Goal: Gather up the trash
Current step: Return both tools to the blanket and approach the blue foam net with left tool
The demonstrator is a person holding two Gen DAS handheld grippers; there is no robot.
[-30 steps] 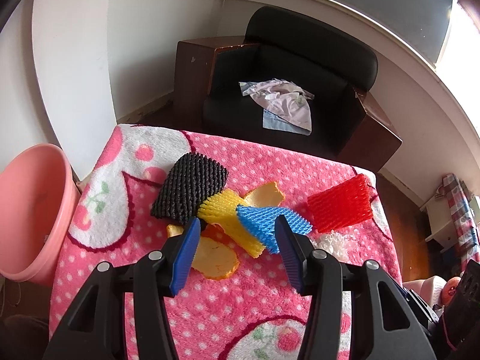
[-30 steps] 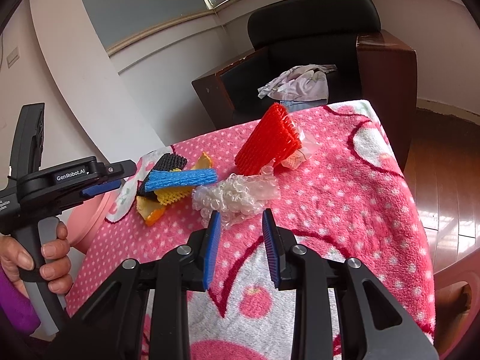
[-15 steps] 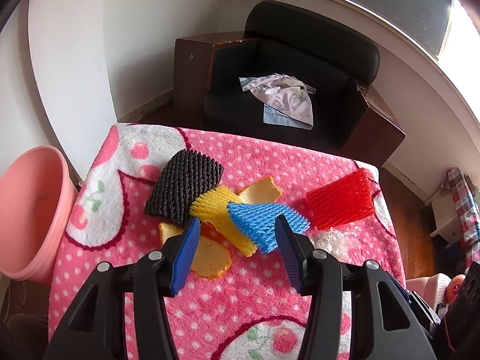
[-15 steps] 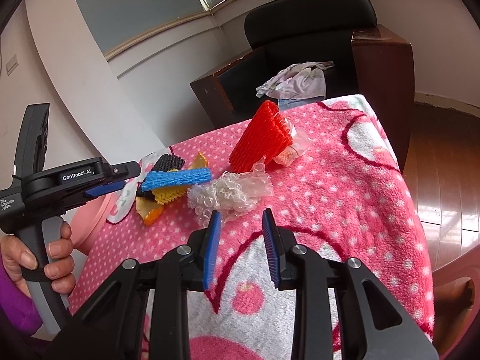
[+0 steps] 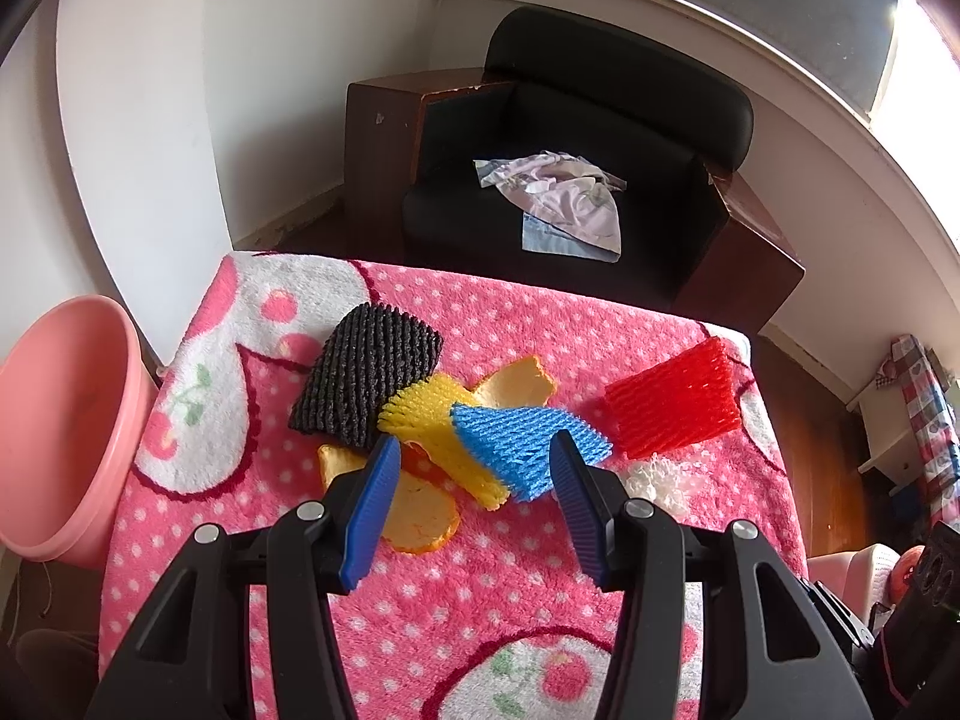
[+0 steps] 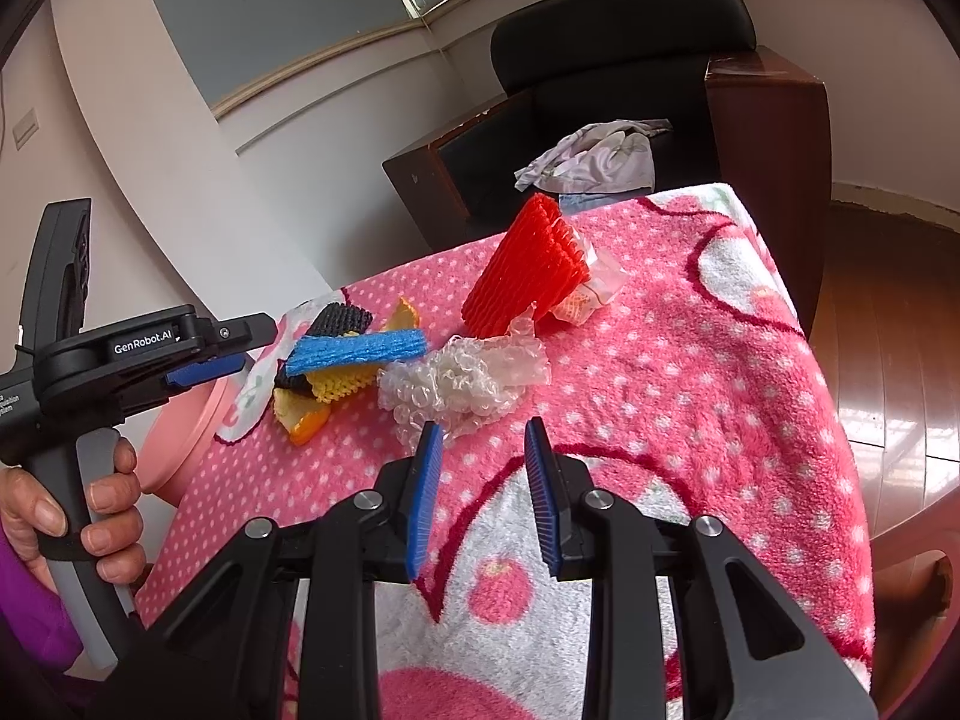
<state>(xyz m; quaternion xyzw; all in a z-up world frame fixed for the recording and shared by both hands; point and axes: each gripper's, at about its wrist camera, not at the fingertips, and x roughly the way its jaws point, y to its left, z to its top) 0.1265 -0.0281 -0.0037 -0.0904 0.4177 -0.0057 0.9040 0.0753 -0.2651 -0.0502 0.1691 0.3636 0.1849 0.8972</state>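
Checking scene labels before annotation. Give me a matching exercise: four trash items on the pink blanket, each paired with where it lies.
Things:
1. black foam net sleeve
2. blue foam net sleeve
3. red foam net sleeve
4. clear crumpled bubble wrap

Places:
A. lying on top of the yellow foam net sleeve
B. nearest the pink plastic basin
C. just ahead of the right gripper
D. near the table's far edge, beside the black armchair

Pairs: 1-B, 2-A, 3-D, 4-C

The left tool (image 6: 204, 369) bears white lettering "GenRobot.AI" on its black body.
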